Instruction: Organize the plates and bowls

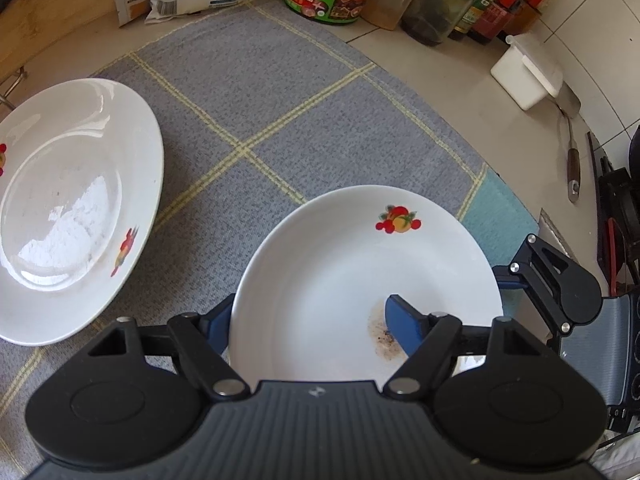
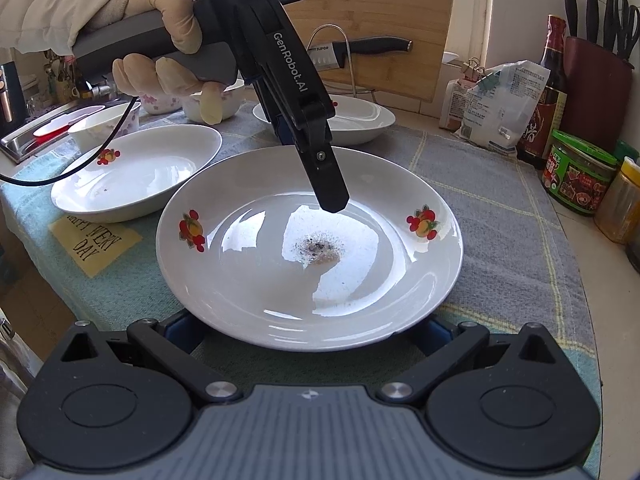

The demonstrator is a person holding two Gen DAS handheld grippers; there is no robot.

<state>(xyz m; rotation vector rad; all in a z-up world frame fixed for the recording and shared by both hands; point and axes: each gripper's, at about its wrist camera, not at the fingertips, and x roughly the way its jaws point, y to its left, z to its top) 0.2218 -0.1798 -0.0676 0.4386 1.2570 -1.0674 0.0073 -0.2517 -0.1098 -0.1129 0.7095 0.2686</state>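
Left wrist view: left gripper (image 1: 308,326) straddles near rim of stained plate (image 1: 360,280), one finger inside, one outside; jaws parted, grip not confirmed. Second plate (image 1: 72,208) lies left on grey cloth (image 1: 280,92)

Right wrist view: right gripper (image 2: 308,330) spread wide, released, its fingers under stained plate's (image 2: 308,248) near rim; left gripper (image 2: 316,160) at far rim

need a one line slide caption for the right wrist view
Left claw straddling the far rim of a stained fruit-print plate on a checked cloth, more plates behind.
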